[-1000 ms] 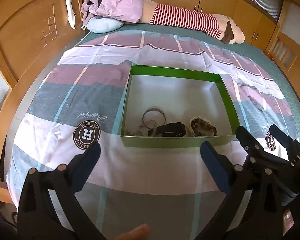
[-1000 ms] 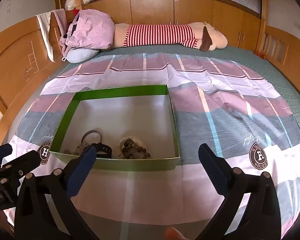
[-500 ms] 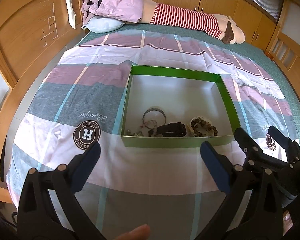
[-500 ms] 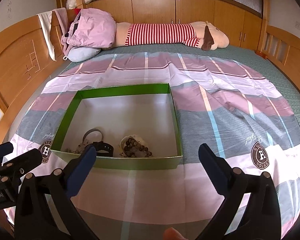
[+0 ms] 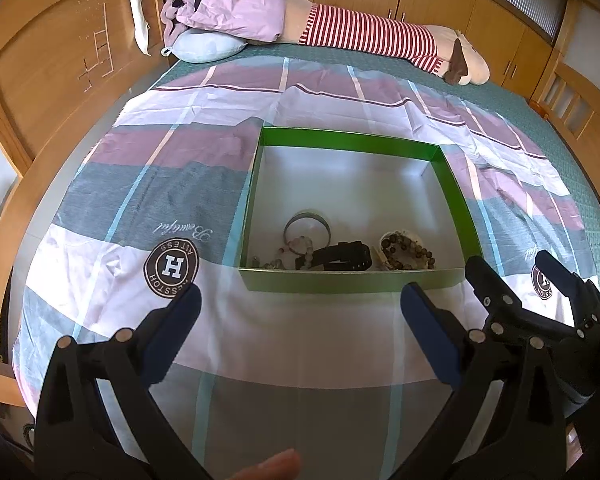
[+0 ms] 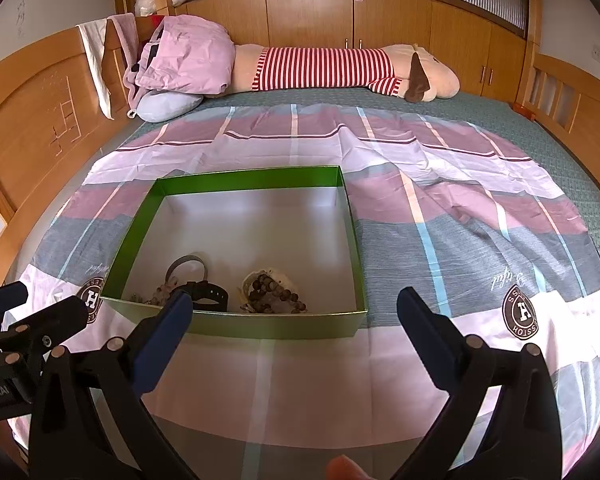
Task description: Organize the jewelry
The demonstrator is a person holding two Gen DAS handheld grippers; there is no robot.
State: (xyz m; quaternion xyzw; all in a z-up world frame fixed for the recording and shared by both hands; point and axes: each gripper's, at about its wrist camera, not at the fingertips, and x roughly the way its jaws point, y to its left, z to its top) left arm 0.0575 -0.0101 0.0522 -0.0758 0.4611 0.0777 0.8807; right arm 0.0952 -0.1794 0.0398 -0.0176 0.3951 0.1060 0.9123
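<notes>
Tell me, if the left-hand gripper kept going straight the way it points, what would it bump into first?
Probably the near wall of the shallow green cardboard box. The open left gripper points at it across bare striped bedsheet; depth is hard to judge, and aimed higher it would reach the black watch inside.

Small pale beads [image 5: 274, 261] half behind green box's [image 5: 352, 282] near wall, indistinct
</notes>
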